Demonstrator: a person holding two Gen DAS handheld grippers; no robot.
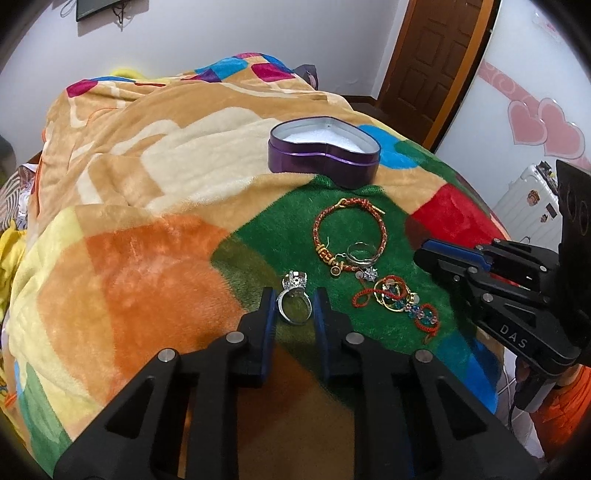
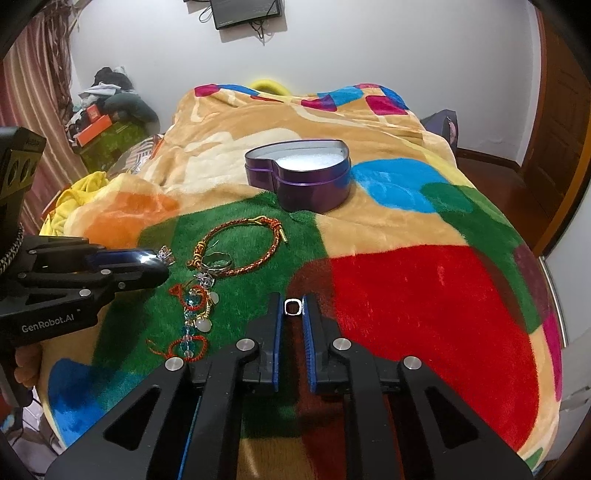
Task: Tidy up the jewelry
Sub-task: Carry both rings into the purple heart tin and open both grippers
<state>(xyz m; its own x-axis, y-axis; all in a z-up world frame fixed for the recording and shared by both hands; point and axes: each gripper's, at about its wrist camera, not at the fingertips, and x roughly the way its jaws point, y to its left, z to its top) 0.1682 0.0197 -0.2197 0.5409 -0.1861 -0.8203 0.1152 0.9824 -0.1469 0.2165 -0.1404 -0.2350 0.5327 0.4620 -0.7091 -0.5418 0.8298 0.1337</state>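
A thick fleece blanket (image 1: 155, 206) covers the bed, patterned in big blocks of tan, cream, orange, green, red and blue, and it bulges and folds toward the far end. On a tan patch near the middle sits a purple heart-shaped tin (image 1: 325, 151), open, with white padding inside. The jewelry lies on the green patch just in front of the tin: a red-and-gold braided bracelet (image 1: 347, 232) with a silver ring (image 1: 360, 254) lying on its near edge, and beside that a tangle of red cord, gold hoops and blue and clear beads (image 1: 399, 299). The left gripper (image 1: 293, 304) points down at the green patch and its fingers are closed narrowly on a large silver ring with a stone cluster (image 1: 293, 299). The right gripper (image 2: 293, 308) is lower on the blanket, at the border of green and red, and is pinched almost fully together on a small silver ring (image 2: 291, 306) held between its blue pads. Behind the bed is a plain white wall with a dark screen (image 2: 247, 13) mounted high and cables hanging below it. A brown wooden door (image 1: 428, 62) stands to the right, next to a white cupboard with pink hearts (image 1: 543, 122). A striped curtain (image 2: 33, 85) and a pile of clothes and boxes (image 2: 107, 107) fill the left corner.
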